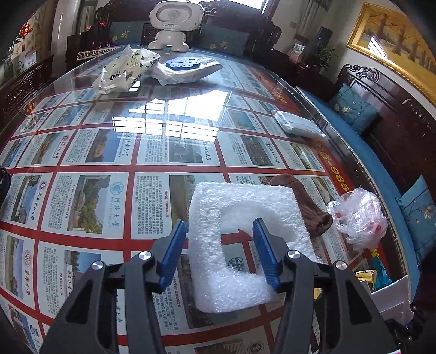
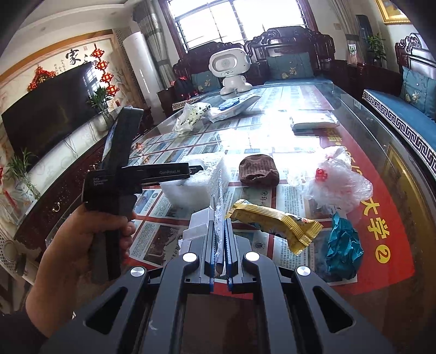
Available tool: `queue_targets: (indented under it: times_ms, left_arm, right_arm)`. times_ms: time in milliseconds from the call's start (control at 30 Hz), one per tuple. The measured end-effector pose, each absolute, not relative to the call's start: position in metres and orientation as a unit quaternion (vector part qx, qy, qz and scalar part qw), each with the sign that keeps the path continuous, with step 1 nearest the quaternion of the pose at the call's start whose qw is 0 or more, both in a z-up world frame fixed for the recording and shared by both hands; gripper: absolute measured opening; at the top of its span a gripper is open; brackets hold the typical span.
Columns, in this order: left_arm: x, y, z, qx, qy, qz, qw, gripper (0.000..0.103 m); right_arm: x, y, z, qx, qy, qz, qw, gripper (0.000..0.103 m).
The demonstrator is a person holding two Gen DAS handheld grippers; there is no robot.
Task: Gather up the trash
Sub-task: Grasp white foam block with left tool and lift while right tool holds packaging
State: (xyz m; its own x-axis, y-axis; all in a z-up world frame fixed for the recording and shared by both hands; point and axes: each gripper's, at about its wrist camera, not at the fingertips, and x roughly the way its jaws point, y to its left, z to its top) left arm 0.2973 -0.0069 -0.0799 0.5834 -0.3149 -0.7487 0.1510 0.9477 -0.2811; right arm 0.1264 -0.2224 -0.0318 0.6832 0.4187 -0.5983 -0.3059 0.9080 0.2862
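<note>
Directly between the spread blue pads of the left gripper [image 1: 219, 253] sat one leg of a white foam block [image 1: 218, 245], a C-shaped piece lying flat on the glass-topped table [image 1: 109, 152]; the jaws stood wide open around that leg, and whether either pad touched it could not be told. Beyond the right pad, a brown knitted hat [image 1: 305, 207] lay against the foam's far corner, and further to that side sat a crumpled clear plastic bag [image 1: 359, 215]. Far ahead of the jaws lay a white printed bag [image 1: 122, 70], a blue foam flower [image 1: 183, 63] on a pale wrapper, and a white toy robot [image 1: 171, 24]

The right gripper [image 2: 220, 239] was nearly closed on a thin sheet of clear plastic [image 2: 218, 207] that stood up between its pads. Just right of those jaws a yellow snack wrapper [image 2: 275, 220] lay on the glass, with a crumpled teal wrapper [image 2: 343, 245] beyond it. Ahead lay the hat [image 2: 259, 170], and left of the jaws a hand [image 2: 90, 245] held the left gripper over the foam [image 2: 196, 177]
</note>
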Motion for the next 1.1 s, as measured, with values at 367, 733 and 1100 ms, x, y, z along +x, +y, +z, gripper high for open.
queue_targets:
  times_ms: [367,733,1100]
  left_arm:
    - [0.301,-0.006,-0.085,-0.117,0.450,-0.144,0.873,0.032]
    - [0.247,-0.001,-0.067,-0.092,0.418,-0.177,0.886,0.023]
    - [0.207,0.014,-0.059,-0.075,0.406,-0.171,0.894,0.019]
  right_arm:
    - [0.131,-0.223,-0.034,0.085,0.349,0.197,0.912,0.007]
    - [0.129,-0.230,-0.034,0.089,0.348,0.188,0.914,0.007]
    - [0.093,-0.230,-0.019,0.086,0.338,0.193,0.917,0.007]
